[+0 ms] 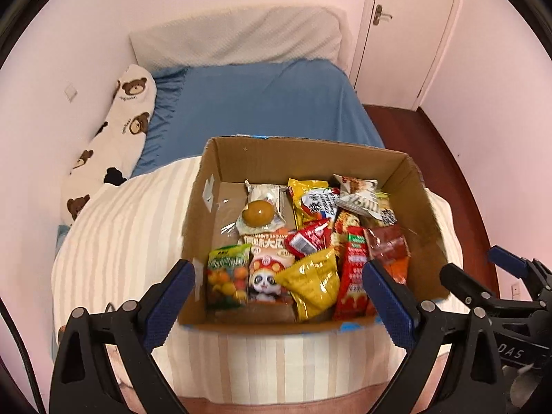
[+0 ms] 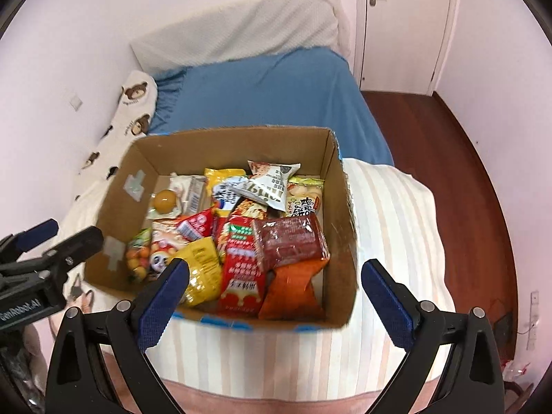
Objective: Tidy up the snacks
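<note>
I am holding both the left tongs (image 1: 277, 296) and right tongs (image 2: 274, 296) spread wide and empty above the cardboard box (image 1: 419, 203) at frame centre, judging its light, crinkly, slippery snack packets (image 1: 312, 284) best pinched by a sealed edge.

The lower snack packets (image 1: 262, 276) in the cardboard box (image 1: 310, 155) are covered by others; their printed labels are too blurred to read.

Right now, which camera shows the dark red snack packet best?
The right wrist view: the dark red snack packet lies whole, on top of the pile. In the left wrist view that packet sits farther off, its lower part hidden behind a gripper finger.
</note>
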{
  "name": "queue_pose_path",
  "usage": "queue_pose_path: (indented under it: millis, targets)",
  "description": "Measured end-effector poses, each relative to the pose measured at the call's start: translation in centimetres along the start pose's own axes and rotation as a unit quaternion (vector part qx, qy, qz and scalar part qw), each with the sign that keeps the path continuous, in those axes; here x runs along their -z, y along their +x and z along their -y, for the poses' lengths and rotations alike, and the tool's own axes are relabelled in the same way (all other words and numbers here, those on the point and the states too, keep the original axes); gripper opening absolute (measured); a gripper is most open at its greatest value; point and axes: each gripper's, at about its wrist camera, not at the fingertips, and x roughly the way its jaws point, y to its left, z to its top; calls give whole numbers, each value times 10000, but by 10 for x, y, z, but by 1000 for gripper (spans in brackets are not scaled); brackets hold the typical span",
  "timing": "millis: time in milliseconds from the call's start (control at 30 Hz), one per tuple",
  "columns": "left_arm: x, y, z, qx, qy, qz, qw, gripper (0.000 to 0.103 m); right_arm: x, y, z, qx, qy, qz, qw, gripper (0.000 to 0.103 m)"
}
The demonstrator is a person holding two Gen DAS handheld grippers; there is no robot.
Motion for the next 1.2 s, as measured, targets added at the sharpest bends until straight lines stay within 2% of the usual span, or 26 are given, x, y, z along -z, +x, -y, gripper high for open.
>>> queue_pose_path:
  millis: [233,333,433,667,900,1200]
  targets:
    - [41,-62,9,76,43,381,9992,99,37,-68,-6,31,-137,472,9988,102]
    - [59,-87,13,-18,90,500,9987,99,57,-96,-8,24,-123,624,9980,102]
    - [74,-107,15,-138,101,591,9981,99,73,-119,-9,41,-135,786,9968,102]
    - [104,-151,14,-100,14,828,9965,99,104,-174,-8,30,-91,1103,9939,102]
    - [116,-193,12,-170,-41,1138,9934,99,125,-224,-16,7,-184,1429,9896,103]
    - [128,-221,12,-98,-93,1224,9924,99,140,-258,-20,-83,-197,1592,9870,103]
